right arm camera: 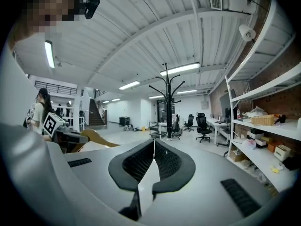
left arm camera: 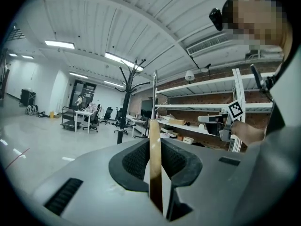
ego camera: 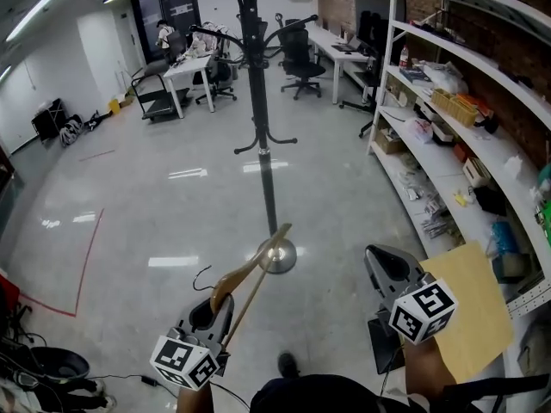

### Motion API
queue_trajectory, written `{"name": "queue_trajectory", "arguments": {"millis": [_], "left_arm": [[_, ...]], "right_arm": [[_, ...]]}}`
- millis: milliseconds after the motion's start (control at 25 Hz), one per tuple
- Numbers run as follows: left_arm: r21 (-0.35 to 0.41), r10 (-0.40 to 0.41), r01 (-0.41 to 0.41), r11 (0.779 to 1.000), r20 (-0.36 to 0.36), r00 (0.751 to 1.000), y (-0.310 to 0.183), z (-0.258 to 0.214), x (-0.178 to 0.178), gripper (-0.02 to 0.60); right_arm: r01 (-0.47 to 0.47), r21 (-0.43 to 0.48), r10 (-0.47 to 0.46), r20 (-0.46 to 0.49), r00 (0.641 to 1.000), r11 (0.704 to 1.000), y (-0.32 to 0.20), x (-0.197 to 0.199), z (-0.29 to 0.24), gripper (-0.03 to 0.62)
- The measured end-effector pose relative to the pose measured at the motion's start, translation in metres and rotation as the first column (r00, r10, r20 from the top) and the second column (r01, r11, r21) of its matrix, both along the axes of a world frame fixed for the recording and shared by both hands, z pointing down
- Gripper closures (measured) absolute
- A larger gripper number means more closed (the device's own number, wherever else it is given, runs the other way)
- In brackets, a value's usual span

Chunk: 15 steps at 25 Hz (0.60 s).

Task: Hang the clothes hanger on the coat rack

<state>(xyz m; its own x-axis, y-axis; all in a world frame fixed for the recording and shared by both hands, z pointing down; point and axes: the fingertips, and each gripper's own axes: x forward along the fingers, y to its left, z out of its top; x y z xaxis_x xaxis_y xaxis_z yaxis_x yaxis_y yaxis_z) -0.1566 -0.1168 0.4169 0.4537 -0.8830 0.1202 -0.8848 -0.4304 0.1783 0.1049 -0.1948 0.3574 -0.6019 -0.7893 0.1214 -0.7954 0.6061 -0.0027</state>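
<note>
Brown wood makes up the curved clothes hanger (ego camera: pixel 245 272), and our left gripper (ego camera: pixel 212 315) pinches it low down. In the left gripper view the two dark jaws of the left gripper (left arm camera: pixel 155 147) press on the flat wooden piece (left arm camera: pixel 154 168) from both sides, and the wood sticks straight up between them. In the head view the hanger points up and away from us, toward the round silver foot (ego camera: pixel 277 255) of the tall black coat rack (ego camera: pixel 258 101). Its thin black wire hook (ego camera: pixel 202 275) curls out on the left, near the gripper. We hold the hanger in the air over the shiny grey floor (ego camera: pixel 172 205), well apart from the curly arms at the top of the rack.

Our right gripper (ego camera: pixel 385 263) is off to the right, apart from the hanger. In the right gripper view its jaws (right arm camera: pixel 154 147) are pressed together with nothing between them, and the coat rack (right arm camera: pixel 168 107) stands far ahead of them. We see a flat tan sheet (ego camera: pixel 469 308) just beside this gripper, and we cannot tell what it is.

Long white shelves (ego camera: pixel 382 58) full of small things run along the right side. Black office chairs (ego camera: pixel 300 54) and white tables (ego camera: pixel 185 69) stand far behind the rack
</note>
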Motion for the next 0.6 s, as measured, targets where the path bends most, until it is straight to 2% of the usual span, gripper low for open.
{"name": "queue_trajectory", "arguments": {"millis": [240,600], "left_arm": [[-0.025,0.015,-0.016,1.0,-0.023,1.0,-0.05,0.01,-0.023,0.529],[-0.079,0.025,-0.027,0.997,-0.022,0.999,-0.117,0.029,-0.019,0.529]], "right_arm": [[0.005,0.005,-0.005,-0.04,0.999,1.0,-0.038,-0.031,-0.001,0.586],[-0.001,-0.048,-0.001,-0.03,1.0,0.999,-0.103,-0.032,0.019,0.586]]}}
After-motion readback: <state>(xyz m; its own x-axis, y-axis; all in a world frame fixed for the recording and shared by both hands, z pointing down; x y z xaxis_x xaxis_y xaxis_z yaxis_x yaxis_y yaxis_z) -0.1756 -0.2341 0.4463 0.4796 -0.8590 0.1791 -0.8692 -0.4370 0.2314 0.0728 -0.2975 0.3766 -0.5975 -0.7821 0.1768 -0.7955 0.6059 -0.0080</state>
